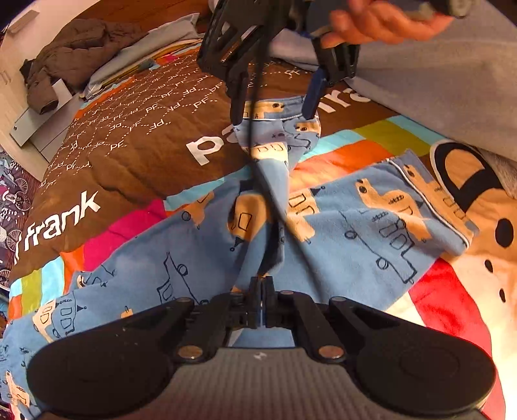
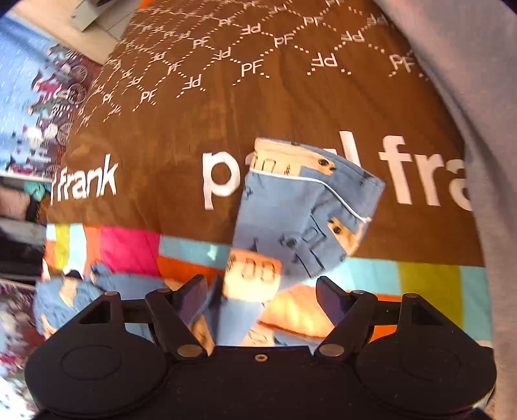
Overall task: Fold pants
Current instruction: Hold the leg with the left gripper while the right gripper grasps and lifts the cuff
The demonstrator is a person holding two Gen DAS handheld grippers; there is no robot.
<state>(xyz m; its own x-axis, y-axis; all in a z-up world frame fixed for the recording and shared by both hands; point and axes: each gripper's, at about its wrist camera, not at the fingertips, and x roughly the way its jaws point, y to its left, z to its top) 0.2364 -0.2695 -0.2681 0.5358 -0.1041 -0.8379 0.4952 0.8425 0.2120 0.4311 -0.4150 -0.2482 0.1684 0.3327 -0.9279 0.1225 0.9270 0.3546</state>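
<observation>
Light blue pants printed with tan cars lie rumpled across a bed. My left gripper is shut on a raised fold of the pants near their middle. From that fold a twisted leg runs up to a cuff with white piping. In the left wrist view my right gripper hangs over that cuff, held by a hand, with its jaws wide apart. In the right wrist view the right gripper is open. The pant leg passes loosely between its fingers, and neither pad presses on it.
The bed carries a brown blanket with white lettering and bright stripes. A brown jacket is heaped at its far left corner, above a white drawer unit. A person's grey garment fills the upper right. A cushion with a printed face lies at the right.
</observation>
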